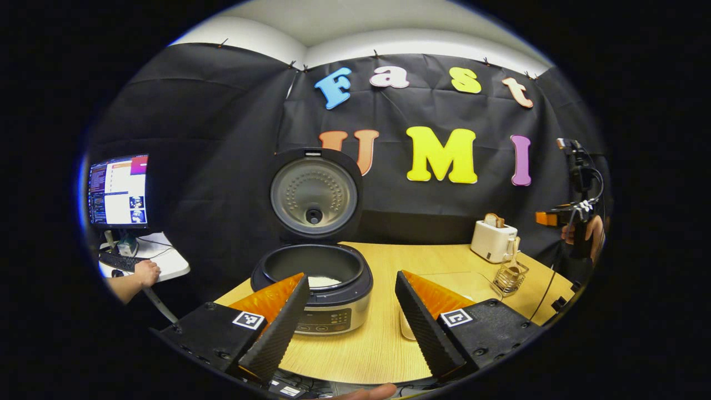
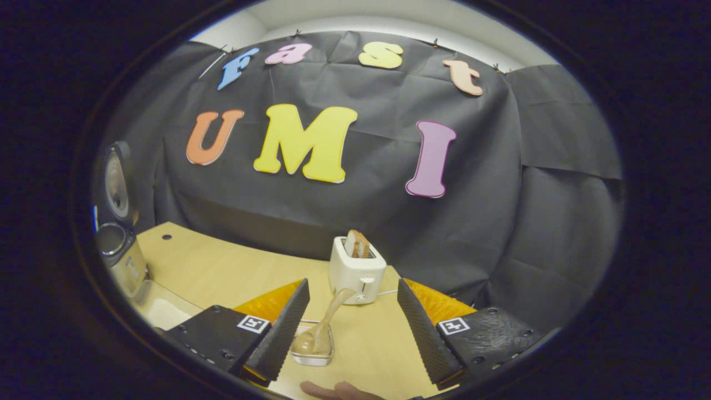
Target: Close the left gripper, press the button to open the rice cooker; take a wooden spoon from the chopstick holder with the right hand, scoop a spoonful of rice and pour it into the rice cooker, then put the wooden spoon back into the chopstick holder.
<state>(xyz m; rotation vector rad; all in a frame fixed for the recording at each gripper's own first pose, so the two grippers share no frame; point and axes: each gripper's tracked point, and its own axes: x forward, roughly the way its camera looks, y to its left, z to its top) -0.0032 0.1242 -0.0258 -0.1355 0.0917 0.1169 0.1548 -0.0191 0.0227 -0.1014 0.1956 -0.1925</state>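
My left gripper (image 1: 353,325) hangs nearest the lens, jaws spread wide and holding nothing, just in front of the rice cooker (image 1: 313,289). The cooker's lid (image 1: 314,194) stands upright behind the pot, so I judge the button press done; a pale patch of rice (image 1: 325,281) shows at the bottom of the pot. My right gripper (image 2: 353,328) is likewise spread wide and empty, touching nothing. Between its jaws, nearer the left one, sits the wire chopstick holder (image 2: 313,355), and the wooden spoon (image 2: 328,325) leans out of it toward the white toaster (image 2: 356,275) just behind. With the spoon in the holder and rice in the pot, I take the scooping for finished, though I cannot be sure. The holder stands well to the right of the cooker, on the wooden table (image 1: 377,339).
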